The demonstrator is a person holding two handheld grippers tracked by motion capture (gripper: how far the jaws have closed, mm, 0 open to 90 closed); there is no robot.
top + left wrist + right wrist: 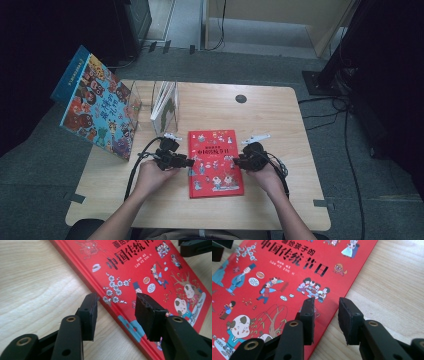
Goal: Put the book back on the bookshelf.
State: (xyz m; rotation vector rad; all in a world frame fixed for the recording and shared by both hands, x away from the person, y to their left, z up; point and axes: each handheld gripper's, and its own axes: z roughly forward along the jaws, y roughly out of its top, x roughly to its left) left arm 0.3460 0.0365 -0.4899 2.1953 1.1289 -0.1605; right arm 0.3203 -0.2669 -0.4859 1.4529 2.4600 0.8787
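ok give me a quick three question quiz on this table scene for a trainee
1. True or false: the red book lies flat on the table.
2. Which edge of it does the left claw straddle? A the near left edge, B the far edge.
3. Are the right claw jaws pressing on the book?

Key:
1. True.
2. A.
3. No, they stand apart over its right edge, not clamped.
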